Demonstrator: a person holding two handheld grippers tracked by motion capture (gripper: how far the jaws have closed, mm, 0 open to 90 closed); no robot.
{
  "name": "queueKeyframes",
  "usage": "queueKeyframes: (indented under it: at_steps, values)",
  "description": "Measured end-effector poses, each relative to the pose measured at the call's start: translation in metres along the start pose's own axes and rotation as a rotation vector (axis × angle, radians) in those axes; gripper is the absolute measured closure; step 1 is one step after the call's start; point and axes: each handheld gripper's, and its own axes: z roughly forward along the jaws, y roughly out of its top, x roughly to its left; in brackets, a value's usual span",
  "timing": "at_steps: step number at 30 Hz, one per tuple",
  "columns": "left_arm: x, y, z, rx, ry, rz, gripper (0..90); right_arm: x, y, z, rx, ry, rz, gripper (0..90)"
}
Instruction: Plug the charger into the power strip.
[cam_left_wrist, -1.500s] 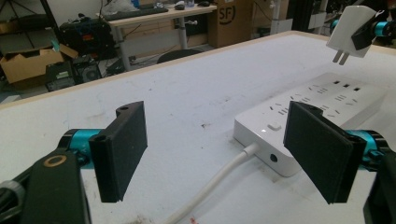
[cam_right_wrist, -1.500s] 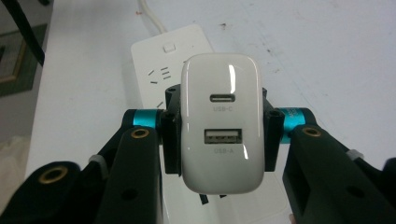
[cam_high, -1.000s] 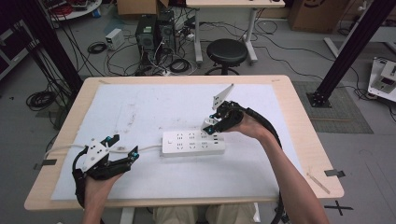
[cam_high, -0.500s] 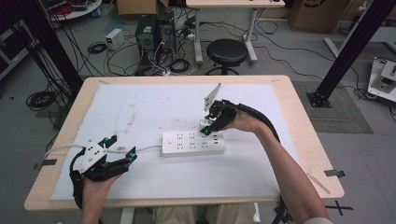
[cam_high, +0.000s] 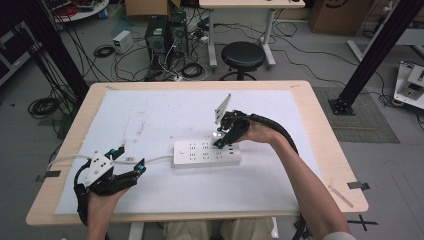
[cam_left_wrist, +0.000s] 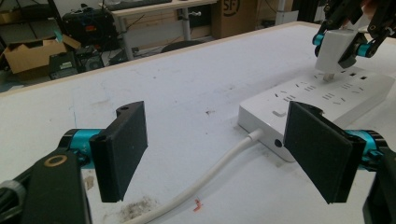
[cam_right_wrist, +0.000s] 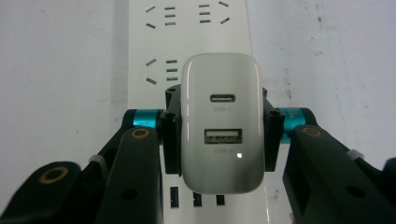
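Note:
A white power strip (cam_high: 205, 153) lies on the white mat near the table's middle, its white cable (cam_high: 155, 160) running left. My right gripper (cam_high: 222, 137) is shut on a white USB charger (cam_high: 218, 135) and holds it over the strip's right part. In the right gripper view the charger (cam_right_wrist: 222, 123) faces the camera with its two USB ports, the strip (cam_right_wrist: 187, 28) beneath it. From the left gripper view, the charger (cam_left_wrist: 334, 51) has its prongs pointing down at the strip (cam_left_wrist: 322, 93), tips at its surface. My left gripper (cam_high: 130, 158) rests open at the front left, beside the cable (cam_left_wrist: 210, 175).
The mat (cam_high: 150, 115) covers most of the wooden table (cam_high: 320, 125). Behind the table on the floor stand a black stool (cam_high: 242, 55), computer towers (cam_high: 165, 35) and tangled cables. Black frame posts rise at both far sides.
My right gripper has moved left and slightly down with the charger, from past the strip's right end to over its sockets. The left gripper has stayed put.

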Motion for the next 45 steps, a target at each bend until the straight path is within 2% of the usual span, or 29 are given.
queueKeyframes:
  at_steps: [8,19,22,33,36,39,41,45]
  values:
    - [-0.0002,-0.0007,0.0003,0.001,0.000,0.000,21.8,0.0002,-0.0023,0.0015,0.024,0.003,0.003,63.1]
    - [-0.0014,-0.0033,0.0006,0.004,-0.002,-0.005,21.8,-0.0002,-0.0009,0.0036,0.017,0.000,-0.002,63.3]
    - [-0.0019,-0.0029,0.0008,0.004,-0.004,-0.005,21.8,0.0024,-0.0003,0.0041,0.017,-0.014,-0.032,63.3]
    - [-0.0008,-0.0031,-0.0045,0.000,0.007,-0.004,22.5,0.0011,-0.0025,0.0046,-0.004,-0.007,-0.053,63.4]
    - [-0.0003,-0.0027,-0.0067,0.000,0.011,0.001,22.5,0.0053,-0.0010,0.0048,0.009,-0.028,-0.076,63.4]
    - [0.0003,-0.0025,-0.0069,0.002,0.013,0.002,22.5,0.0058,-0.0009,0.0047,0.010,-0.034,-0.080,63.4]
    - [-0.0002,-0.0024,-0.0071,0.003,0.012,0.000,22.5,0.0025,-0.0024,0.0047,-0.002,-0.018,-0.065,63.4]
    - [-0.0004,-0.0027,-0.0075,0.004,0.009,0.000,22.5,0.0022,-0.0030,0.0049,-0.008,-0.013,-0.066,63.4]
